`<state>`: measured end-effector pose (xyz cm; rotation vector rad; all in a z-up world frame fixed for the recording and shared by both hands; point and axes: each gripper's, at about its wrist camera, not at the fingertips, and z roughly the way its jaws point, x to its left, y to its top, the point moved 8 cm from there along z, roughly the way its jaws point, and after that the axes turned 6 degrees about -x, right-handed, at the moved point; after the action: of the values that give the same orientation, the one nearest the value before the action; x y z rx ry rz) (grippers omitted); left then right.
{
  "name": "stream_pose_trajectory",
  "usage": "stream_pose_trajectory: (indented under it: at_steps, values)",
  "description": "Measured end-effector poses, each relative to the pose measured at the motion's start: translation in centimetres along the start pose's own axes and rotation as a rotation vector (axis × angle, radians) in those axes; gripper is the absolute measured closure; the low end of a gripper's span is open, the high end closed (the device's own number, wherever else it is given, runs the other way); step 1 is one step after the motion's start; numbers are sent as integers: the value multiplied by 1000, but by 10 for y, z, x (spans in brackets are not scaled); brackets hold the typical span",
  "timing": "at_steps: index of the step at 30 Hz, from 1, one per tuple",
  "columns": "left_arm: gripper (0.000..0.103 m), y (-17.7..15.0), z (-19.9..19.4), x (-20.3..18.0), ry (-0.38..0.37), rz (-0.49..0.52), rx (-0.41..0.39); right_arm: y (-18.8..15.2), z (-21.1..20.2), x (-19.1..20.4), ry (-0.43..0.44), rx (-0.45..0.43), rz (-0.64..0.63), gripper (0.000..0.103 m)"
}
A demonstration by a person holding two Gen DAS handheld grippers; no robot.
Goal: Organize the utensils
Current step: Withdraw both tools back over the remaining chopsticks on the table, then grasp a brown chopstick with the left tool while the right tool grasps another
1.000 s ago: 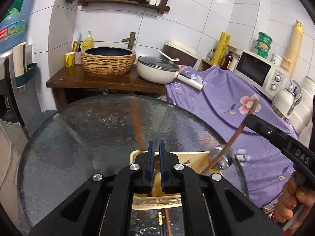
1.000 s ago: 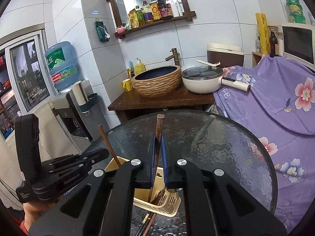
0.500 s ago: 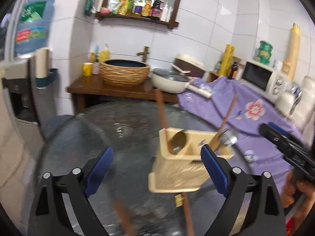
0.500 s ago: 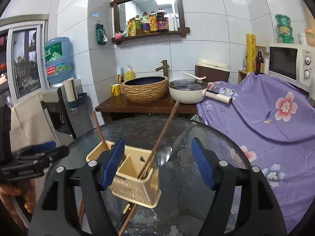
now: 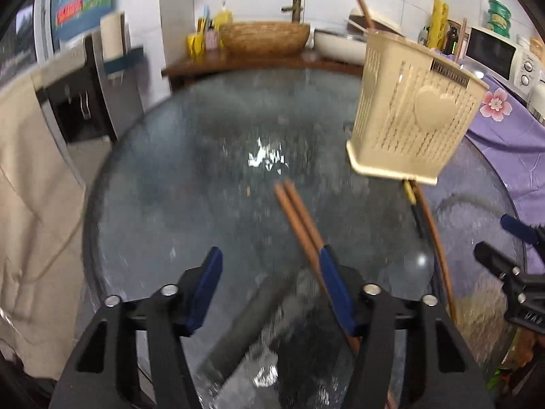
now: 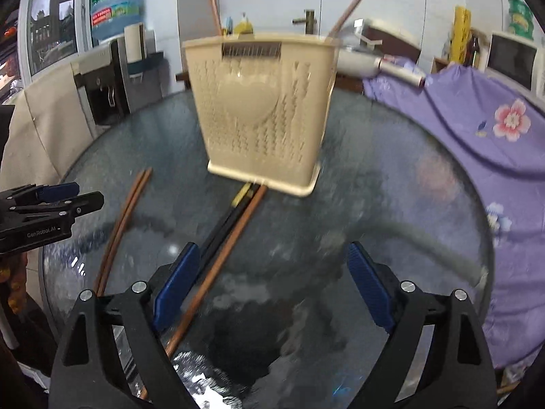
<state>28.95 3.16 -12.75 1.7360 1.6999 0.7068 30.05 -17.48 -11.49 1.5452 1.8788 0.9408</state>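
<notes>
We are partway through: the cream utensil basket stands upright on the round glass table, and two long wooden handles, one at the rim's 11 o'clock and another leaning out toward 1 o'clock, already stick up from it. What we judge is left lies flat on the glass: a pair of brown chopsticks running from the middle of the table toward 5 o'clock in the left wrist view, and a dark pair with a brown stick lying from the basket's base toward 7 o'clock in the right wrist view. Our left gripper has just been closing to about half width, nothing pinched; the brown chopsticks pass right beside its right pad, and we cannot tell if they touch. Our right gripper has just been opening and stands wide and empty, the dark pair beside its left pad. Motion blur hides finer detail.
</notes>
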Motion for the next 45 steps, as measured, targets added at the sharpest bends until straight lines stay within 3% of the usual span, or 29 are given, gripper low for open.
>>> stream_pose_trajectory:
  at_steps: [8, 21, 45]
  values:
    - [56, -19, 6, 1, -32, -35, 32, -13, 8, 10, -31, 49, 17, 16]
    - [56, -21, 9, -12, -69, -57, 41, -21, 16, 17, -62, 78, 16, 16]
    - [58, -12, 22, -10, -24, -35, 73, -20, 29, -2, -122, 110, 17, 16]
